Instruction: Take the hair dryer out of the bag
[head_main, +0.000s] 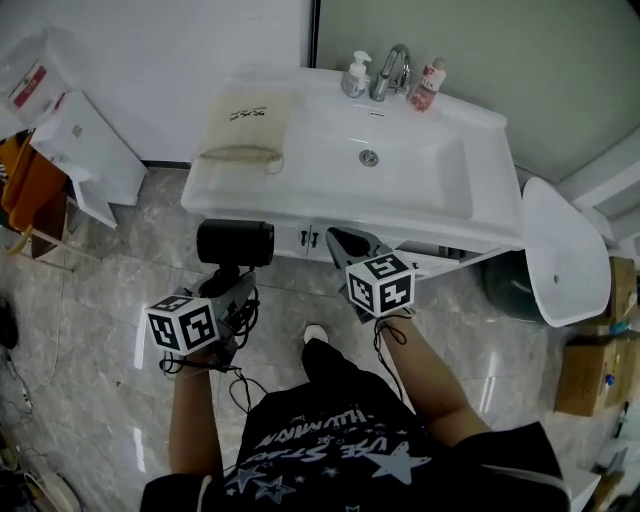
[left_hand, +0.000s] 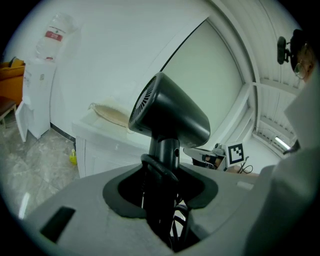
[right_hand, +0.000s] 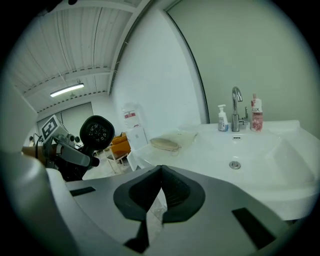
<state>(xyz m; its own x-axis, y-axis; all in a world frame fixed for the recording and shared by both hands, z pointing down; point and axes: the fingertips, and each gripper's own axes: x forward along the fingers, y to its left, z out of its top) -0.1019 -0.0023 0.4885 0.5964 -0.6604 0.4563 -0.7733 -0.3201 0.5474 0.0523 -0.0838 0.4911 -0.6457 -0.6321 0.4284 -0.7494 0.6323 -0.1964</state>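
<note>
Left tool (head_main: 236, 288) is clamped on the handle of the hair dryer (head_main: 235, 243), which is out of the bag (head_main: 243, 125) and held in the air just off the front edge of the worktop (head_main: 300, 192). Right tool (head_main: 348, 243): jaws together, nothing in them. The risk looks like this: the heavy head could pivot on that slim handle, or the dangling cord (head_main: 240, 385) could snag. The count is one hair dryer, one bag at the worktop's left end, and two bottles (head_main: 356, 76) by one tap (head_main: 392, 70) at the back edge.

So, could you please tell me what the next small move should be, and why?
Probably carry the hair dryer forward and set it on the counter beside the bag: the left tool grips its handle, it is already out of the bag, and the right tool is shut and empty.
</note>
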